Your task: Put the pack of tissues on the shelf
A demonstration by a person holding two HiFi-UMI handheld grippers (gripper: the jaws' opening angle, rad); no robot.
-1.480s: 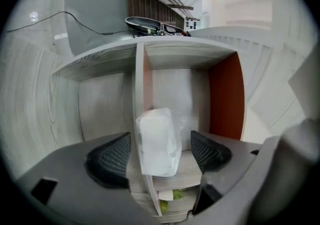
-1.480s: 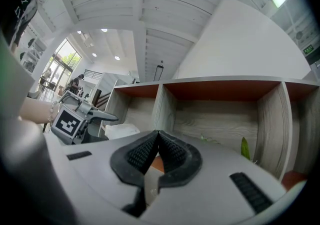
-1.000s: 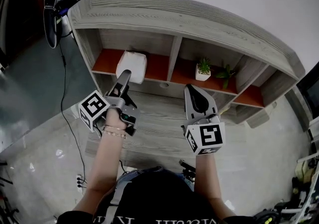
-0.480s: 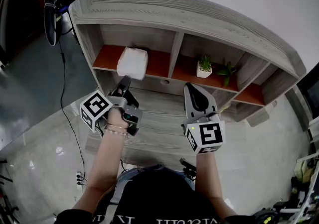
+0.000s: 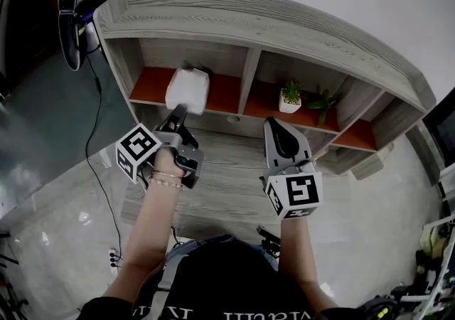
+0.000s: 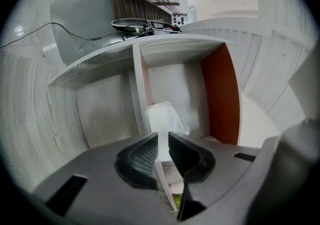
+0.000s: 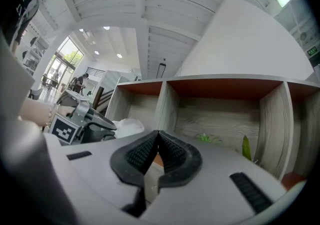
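Grey wood-grain shelf (image 5: 284, 30) with orange-floored compartments, standing on a desk top (image 5: 227, 183) against a white wall. The pack of tissues (image 5: 188, 89) sits in the left compartment, at the front edge of its floor; part of it seems to overhang that edge. The left gripper (image 5: 180, 110) points straight into this compartment. Its jaws are drawn almost together on a thin white strip of the pack, apparently the edge of the wrap, so the pack lies directly ahead of the jaw tips and touches them. The pack's longer side appears to run front to back, roughly in line with the gripper. The right gripper (image 5: 273, 126) is clenched on nothing, pads meeting, before the middle compartment with its potted plant (image 5: 289, 98), well apart from the pack. The left hand is the nearer; the coming move is probably to ease the pack toward the back wall, or to let go.
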